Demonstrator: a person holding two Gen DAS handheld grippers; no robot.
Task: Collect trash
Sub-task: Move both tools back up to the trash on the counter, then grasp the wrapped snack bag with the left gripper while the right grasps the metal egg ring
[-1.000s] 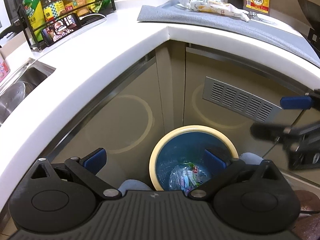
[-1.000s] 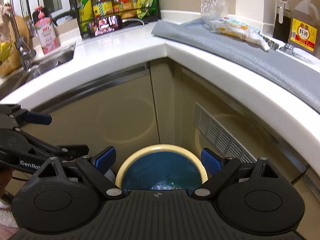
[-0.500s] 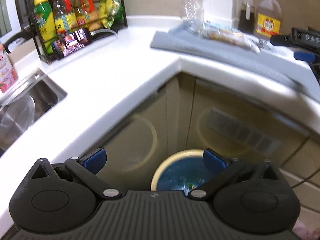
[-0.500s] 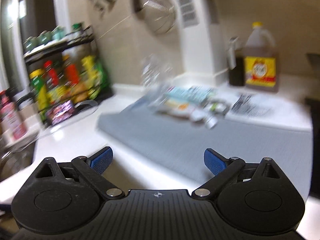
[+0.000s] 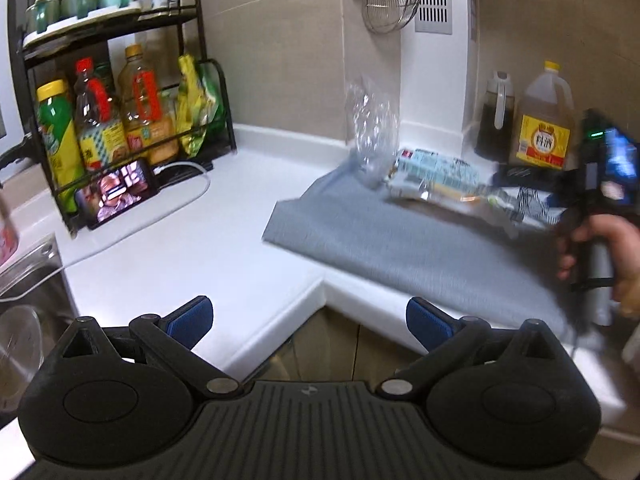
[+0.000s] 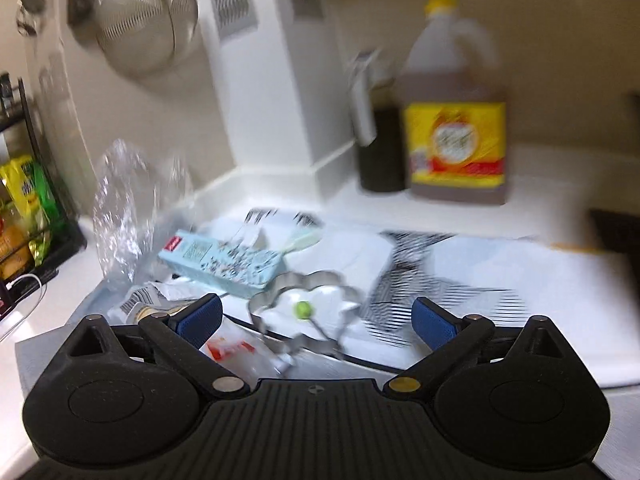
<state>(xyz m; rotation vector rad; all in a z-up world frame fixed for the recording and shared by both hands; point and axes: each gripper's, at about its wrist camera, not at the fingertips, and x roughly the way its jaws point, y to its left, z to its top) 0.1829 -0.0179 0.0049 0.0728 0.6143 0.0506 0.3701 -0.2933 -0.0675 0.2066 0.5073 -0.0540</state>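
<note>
Trash lies on a grey mat (image 5: 420, 248) on the counter: a crumpled clear plastic bottle (image 5: 370, 128) (image 6: 128, 204), a light blue carton (image 6: 222, 262) (image 5: 436, 170), and crinkled wrappers (image 6: 152, 300) with a red-and-white packet (image 6: 232, 346). My right gripper (image 6: 316, 318) is open and empty, just above the wrappers near a flower-shaped metal ring (image 6: 306, 306). My left gripper (image 5: 308, 320) is open and empty over the counter corner, apart from the trash. The right hand-held gripper body shows in the left wrist view (image 5: 596, 200).
A black rack (image 5: 120, 120) with bottles and a phone (image 5: 116, 190) stands at the back left. A sink (image 5: 24, 304) is at the far left. An oil jug (image 6: 456, 120) and a dark bottle (image 6: 378, 152) stand by the wall. A strainer (image 5: 390, 0) hangs above.
Both grippers have risen from over the bin on the floor to counter height. The right one has moved forward close to the trash pile. The bin has dropped out of view.
</note>
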